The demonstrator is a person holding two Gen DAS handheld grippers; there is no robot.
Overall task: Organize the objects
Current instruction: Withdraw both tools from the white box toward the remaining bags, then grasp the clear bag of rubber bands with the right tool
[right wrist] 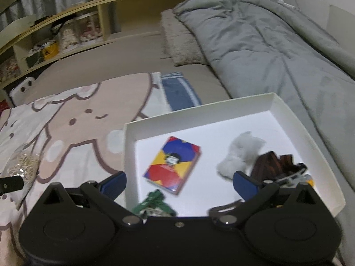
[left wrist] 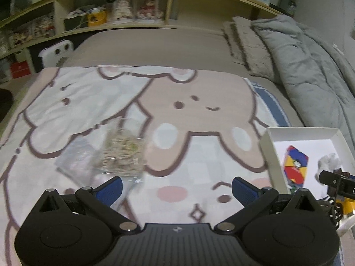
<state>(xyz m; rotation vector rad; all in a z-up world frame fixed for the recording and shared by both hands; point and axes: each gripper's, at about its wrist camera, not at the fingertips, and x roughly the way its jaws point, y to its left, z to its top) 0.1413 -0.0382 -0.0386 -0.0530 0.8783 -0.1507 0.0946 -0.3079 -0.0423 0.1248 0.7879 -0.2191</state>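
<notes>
A clear bag of tan rubber bands lies on the cartoon blanket, just ahead and left of my open left gripper, whose blue pads hold nothing. The same bag shows at the left edge of the right wrist view. A white shallow box sits on the right of the blanket. It holds a colourful card pack, a white fluffy item, a dark brown item and a green item. My right gripper hovers open over the box's near edge.
A grey duvet is heaped on the right of the bed, with a beige pillow beside it. A wooden shelf with jars and boxes runs behind the bed. A white device stands at the bed's far left corner.
</notes>
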